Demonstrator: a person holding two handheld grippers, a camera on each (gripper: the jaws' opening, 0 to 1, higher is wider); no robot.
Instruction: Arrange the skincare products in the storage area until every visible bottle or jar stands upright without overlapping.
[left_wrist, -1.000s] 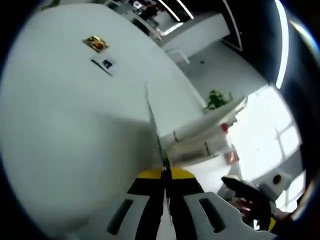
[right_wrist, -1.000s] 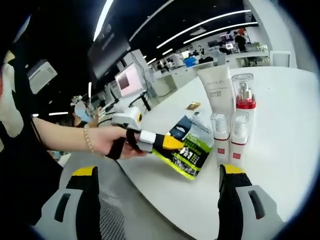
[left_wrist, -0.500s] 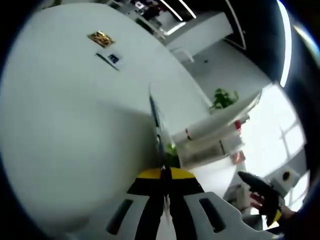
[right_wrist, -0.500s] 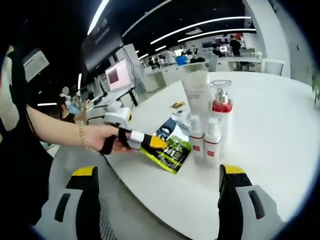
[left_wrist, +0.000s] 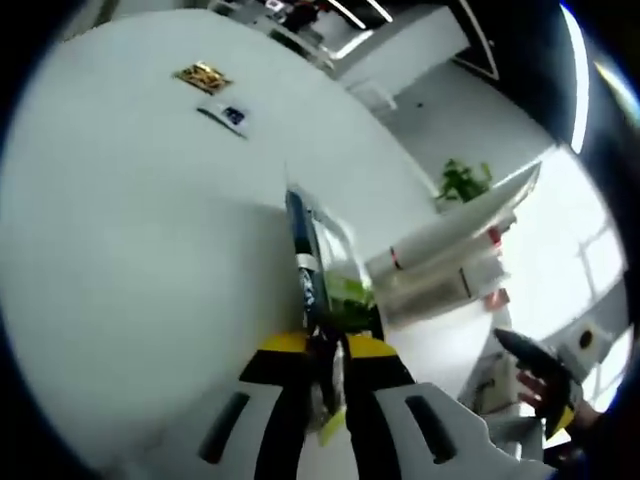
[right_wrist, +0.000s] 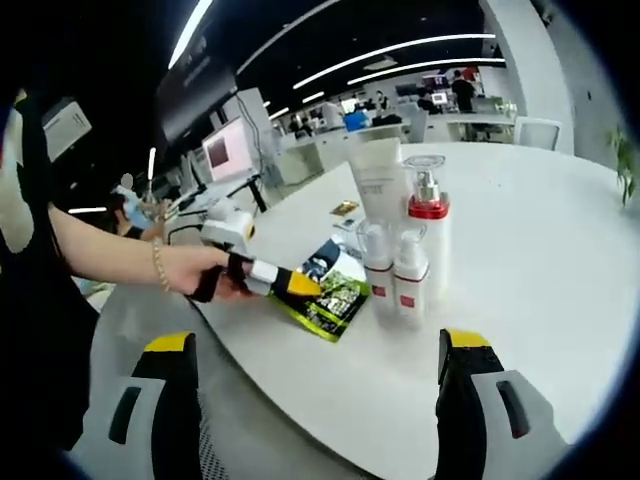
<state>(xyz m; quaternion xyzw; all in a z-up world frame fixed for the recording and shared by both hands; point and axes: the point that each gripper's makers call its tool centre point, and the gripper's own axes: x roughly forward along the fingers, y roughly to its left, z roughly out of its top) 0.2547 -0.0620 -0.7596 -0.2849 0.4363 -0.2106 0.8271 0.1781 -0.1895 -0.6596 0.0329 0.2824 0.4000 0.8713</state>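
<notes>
Four bottles (right_wrist: 400, 235) upright on table (right_wrist: 540, 260); left gripper (right_wrist: 290, 285) clamped on flat sachet (right_wrist: 330, 295), unplaced; right gripper (right_wrist: 315, 400) jaws apart.

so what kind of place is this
Probably an open-plan office or lab: a white round table holding skincare bottles, rows of desks with monitors behind, and long ceiling strip lights.

My left gripper (left_wrist: 325, 355) has its fingers (left_wrist: 285, 365) closed on the edge of a green sachet (left_wrist: 318, 275), seen edge-on over the white table (left_wrist: 130, 250). Beside it I see the bottles (left_wrist: 450, 265); a gold packet (left_wrist: 203, 76) lies well apart.
</notes>
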